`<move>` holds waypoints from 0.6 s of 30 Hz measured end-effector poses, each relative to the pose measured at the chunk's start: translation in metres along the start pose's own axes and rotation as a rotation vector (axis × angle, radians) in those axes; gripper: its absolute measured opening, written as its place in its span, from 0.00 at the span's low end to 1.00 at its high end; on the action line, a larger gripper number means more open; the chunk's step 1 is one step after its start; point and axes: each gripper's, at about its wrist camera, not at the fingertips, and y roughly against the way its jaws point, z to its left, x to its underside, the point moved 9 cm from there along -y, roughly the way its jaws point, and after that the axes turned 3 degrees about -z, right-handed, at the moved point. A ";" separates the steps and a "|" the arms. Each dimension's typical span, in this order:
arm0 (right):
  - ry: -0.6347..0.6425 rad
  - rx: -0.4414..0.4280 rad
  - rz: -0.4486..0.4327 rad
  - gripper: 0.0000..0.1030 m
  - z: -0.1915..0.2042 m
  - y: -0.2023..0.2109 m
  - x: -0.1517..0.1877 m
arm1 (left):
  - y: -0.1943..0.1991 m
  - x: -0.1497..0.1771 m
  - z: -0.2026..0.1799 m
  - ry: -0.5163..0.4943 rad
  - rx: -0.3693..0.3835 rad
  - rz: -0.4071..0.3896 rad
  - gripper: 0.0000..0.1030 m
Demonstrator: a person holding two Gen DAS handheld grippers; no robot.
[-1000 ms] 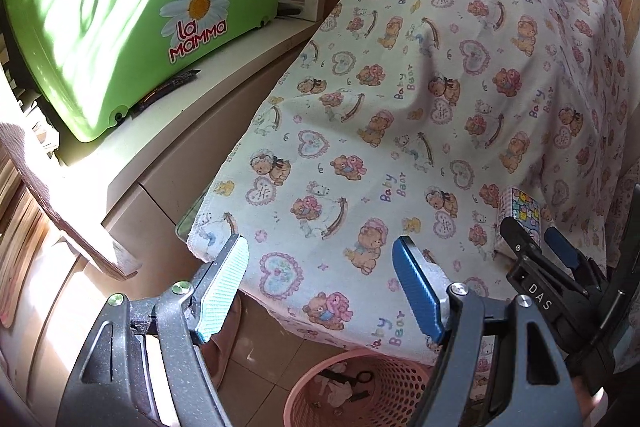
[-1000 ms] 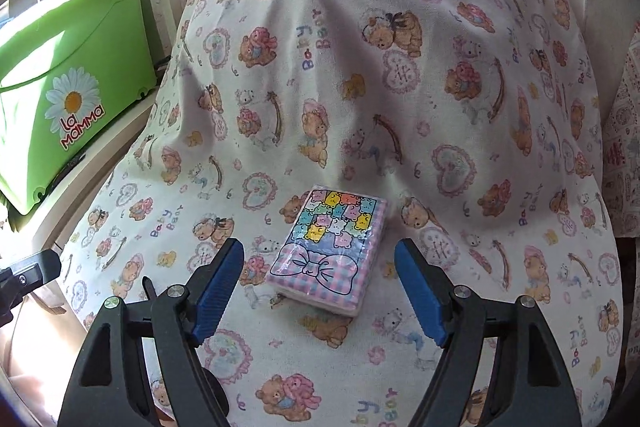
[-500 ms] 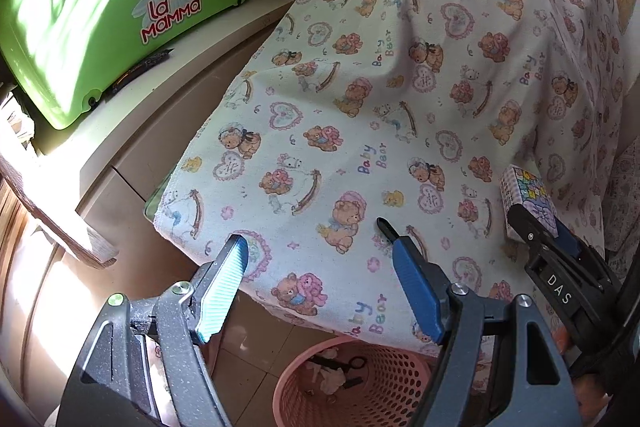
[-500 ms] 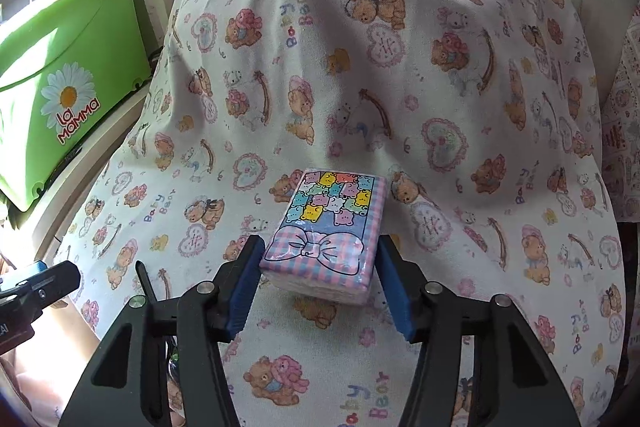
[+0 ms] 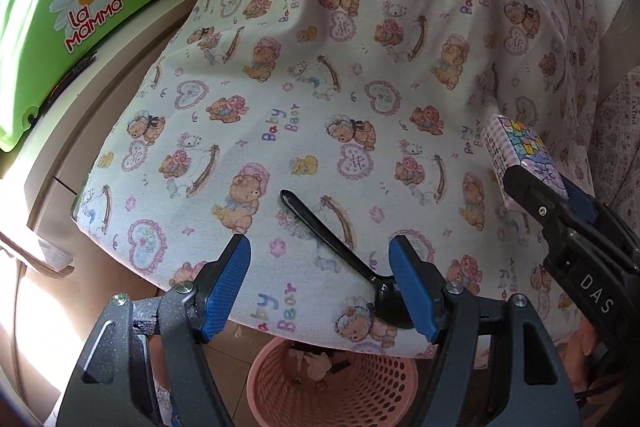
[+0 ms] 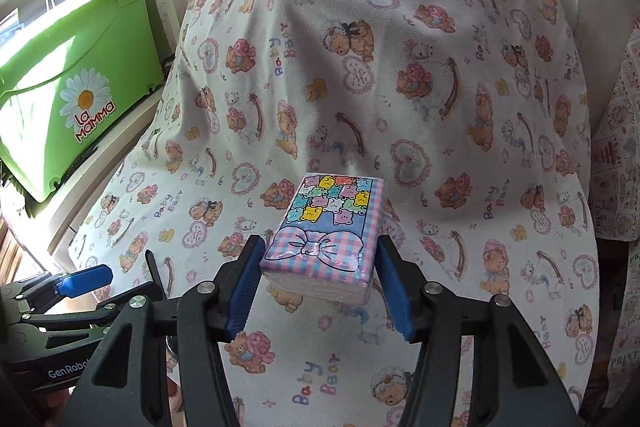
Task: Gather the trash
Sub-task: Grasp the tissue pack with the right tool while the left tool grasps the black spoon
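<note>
Right wrist view shows the right tool (image 6: pixel 318 283) clamped on the tissue pack (image 6: pixel 326 239); carry it level to the basket (image 5: pixel 340 387) below the desk (image 5: pixel 120 219) edge, while the left tool (image 5: pixel 320 283) hangs open over the spoon (image 5: pixel 332 247).

Both tongs (image 5: pixel 320 283) (image 6: pixel 316 291): black frames w/ blue ribbed pads, silver screws, "DAS" marking.

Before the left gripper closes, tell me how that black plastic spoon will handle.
The black spoon looks thin, so probably light and slightly bendy. Lying flat on the soft cloth, it may be hard to pinch. Its bowl sits near the table edge, so a nudge could tip it off.
</note>
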 end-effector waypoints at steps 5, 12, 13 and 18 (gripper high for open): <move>0.015 -0.026 0.039 0.57 0.002 -0.002 0.009 | -0.003 0.004 -0.011 -0.064 -0.020 0.004 0.67; 0.024 -0.033 0.085 0.58 -0.005 -0.003 0.021 | -0.008 0.006 -0.006 -0.053 -0.065 -0.007 0.42; 0.026 -0.033 0.088 0.58 -0.005 -0.003 0.022 | -0.007 0.005 -0.005 -0.053 -0.069 -0.008 0.42; 0.052 -0.033 0.105 0.58 -0.006 -0.001 0.028 | -0.006 0.003 -0.003 -0.072 -0.089 -0.014 0.14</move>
